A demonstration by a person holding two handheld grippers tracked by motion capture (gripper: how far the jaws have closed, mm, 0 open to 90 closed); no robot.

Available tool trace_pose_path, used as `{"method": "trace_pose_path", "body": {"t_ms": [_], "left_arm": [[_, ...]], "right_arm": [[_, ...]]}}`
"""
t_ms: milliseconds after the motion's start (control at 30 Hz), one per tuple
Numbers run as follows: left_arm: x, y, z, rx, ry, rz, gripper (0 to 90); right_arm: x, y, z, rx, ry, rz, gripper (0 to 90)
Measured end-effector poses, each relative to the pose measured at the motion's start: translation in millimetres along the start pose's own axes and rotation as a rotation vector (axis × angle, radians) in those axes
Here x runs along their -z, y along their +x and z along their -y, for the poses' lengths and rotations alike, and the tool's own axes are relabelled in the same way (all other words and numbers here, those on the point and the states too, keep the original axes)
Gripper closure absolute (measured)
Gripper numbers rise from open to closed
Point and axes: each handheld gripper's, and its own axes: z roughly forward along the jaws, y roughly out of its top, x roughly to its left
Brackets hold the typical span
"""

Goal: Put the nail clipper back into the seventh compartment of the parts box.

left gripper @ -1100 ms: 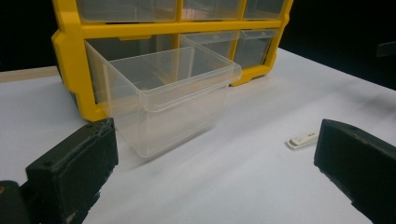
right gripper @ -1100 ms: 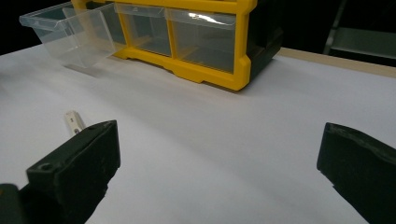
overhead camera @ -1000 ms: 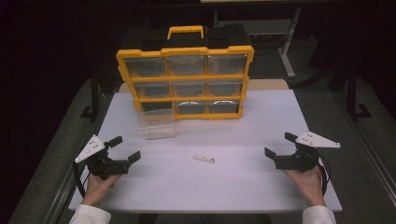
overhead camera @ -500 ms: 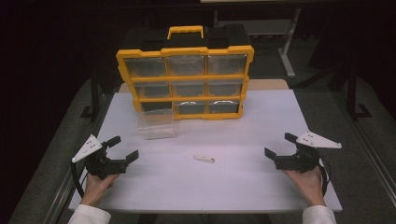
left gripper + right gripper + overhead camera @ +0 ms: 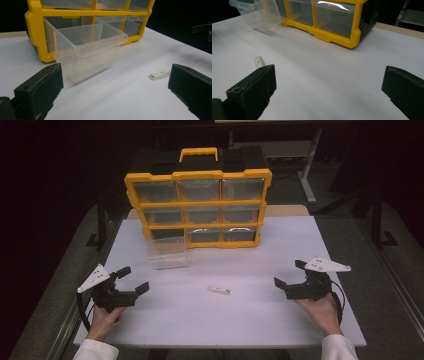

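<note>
Though flat and white, stick (image 5: 218,290) beside clear bin (image 5: 168,253).

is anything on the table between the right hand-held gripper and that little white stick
Nothing visible does. The right hand-held gripper sits open at the table's right side, and only bare white table lies between it and the small white stick. The clear drawer stands farther back left, off that line.

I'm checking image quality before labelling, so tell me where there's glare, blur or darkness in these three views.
High view: dark surround, evenly lit white table. Left gripper view: the jaws are soft, the clear drawer sharp with a faint shadow. Right gripper view: glare streak on the yellow organizer, the small white piece slightly blurred.
</note>
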Motion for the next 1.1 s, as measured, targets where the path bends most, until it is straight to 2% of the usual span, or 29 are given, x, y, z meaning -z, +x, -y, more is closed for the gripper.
{"method": "trace_pose_path", "body": {"t_ms": [200,300,467,833,1100], "left_arm": [[-0.9,-0.1,0.6,-0.006,0.01,0.008,0.0],[-0.6,-0.6,1.0,-0.021,0.012,0.006,5.1],[1.1,0.4,0.7,-0.007,-0.005,-0.002,4.8],[0.8,0.7,0.3,-0.003,-0.006,-0.006,0.0],[0.3,1.7,0.7,-0.002,0.002,-0.006,0.0]], "right_arm": [[-8.3,4.1,-5.9,0.017,0.018,-0.025,0.0],[-11.3,5.5,-6.4,0.017,0.024,-0.032,0.0],[-17.6,6.3,-7.2,0.01,0.034,-0.044,0.0],[-30.0,16.4,-14.9,0.041,0.076,-0.073,0.0],[-34.8,22.3,-23.0,0.056,0.087,-0.101,0.0]]}}
